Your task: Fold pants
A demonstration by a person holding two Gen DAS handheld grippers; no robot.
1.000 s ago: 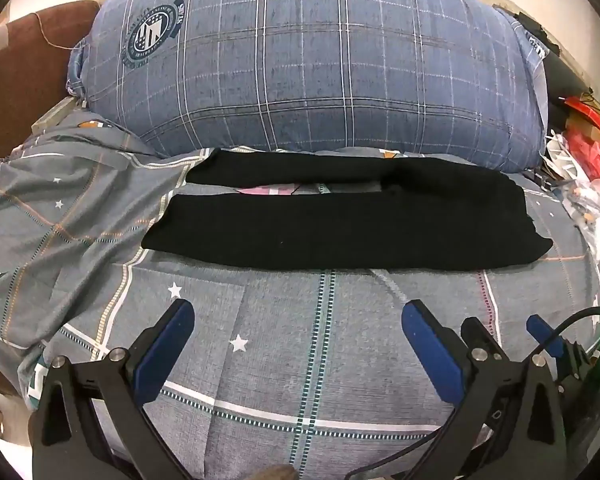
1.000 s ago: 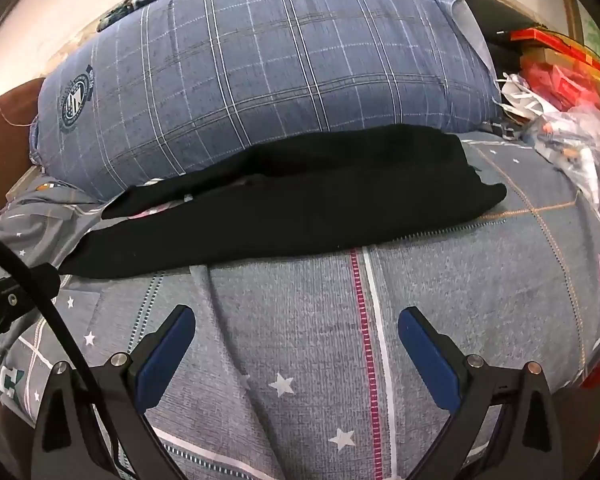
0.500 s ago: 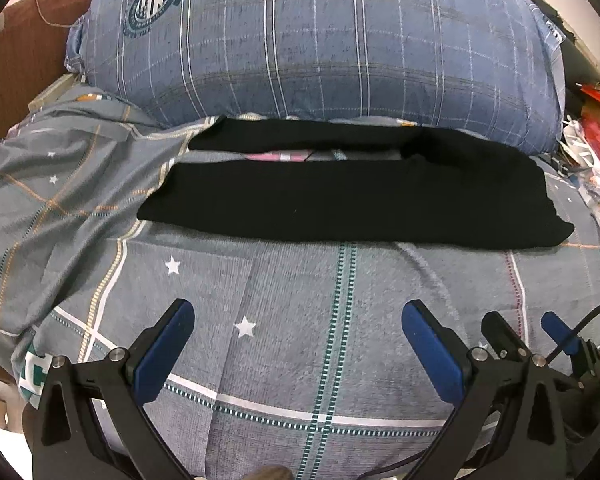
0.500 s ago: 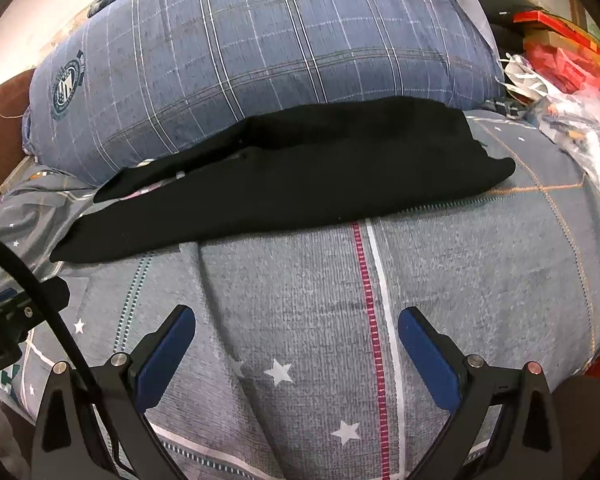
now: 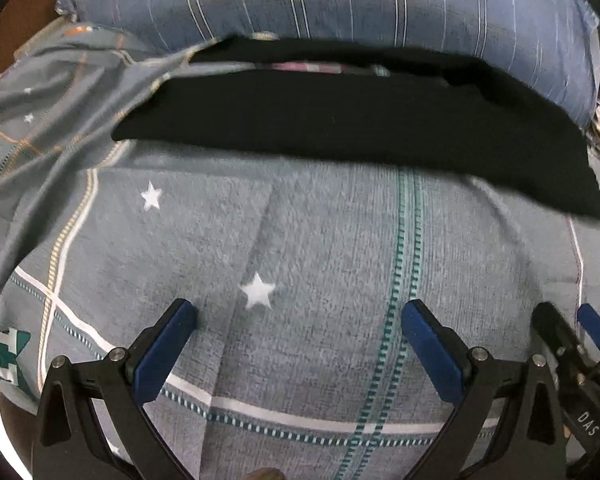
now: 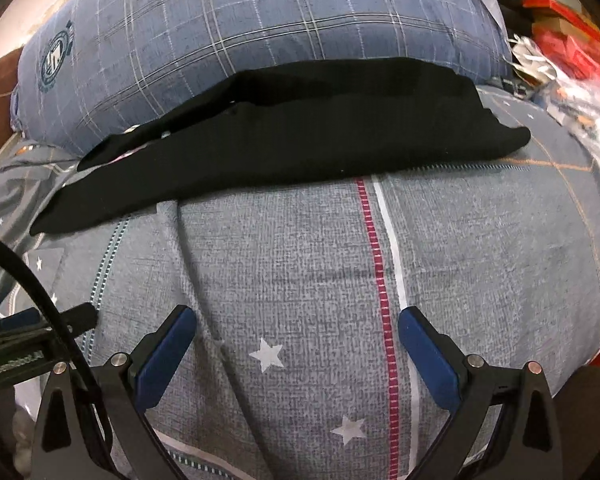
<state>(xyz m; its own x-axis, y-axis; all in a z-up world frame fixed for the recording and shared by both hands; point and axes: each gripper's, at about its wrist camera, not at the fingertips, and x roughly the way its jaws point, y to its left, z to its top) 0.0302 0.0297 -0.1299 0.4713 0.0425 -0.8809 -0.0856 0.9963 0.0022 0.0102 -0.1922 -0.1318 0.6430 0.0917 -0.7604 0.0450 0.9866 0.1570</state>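
Black pants (image 5: 340,120) lie flat across the grey bedsheet, legs side by side and running left to right, with a narrow gap between them showing pink fabric. They also show in the right wrist view (image 6: 300,136). My left gripper (image 5: 298,312) is open and empty over the sheet, short of the pants' near edge. My right gripper (image 6: 296,320) is open and empty, also short of the near edge, toward the wider end of the pants.
A big blue plaid pillow (image 6: 260,24) lies right behind the pants. The grey star-print sheet (image 5: 300,248) bunches in folds at the left (image 5: 52,120). Red boxes and plastic clutter (image 6: 560,40) sit at the far right. The right gripper shows at the left view's right edge (image 5: 580,340).
Both grippers have moved forward toward the pants, which now look larger and nearer. The jaws stay open. The pants have not moved.
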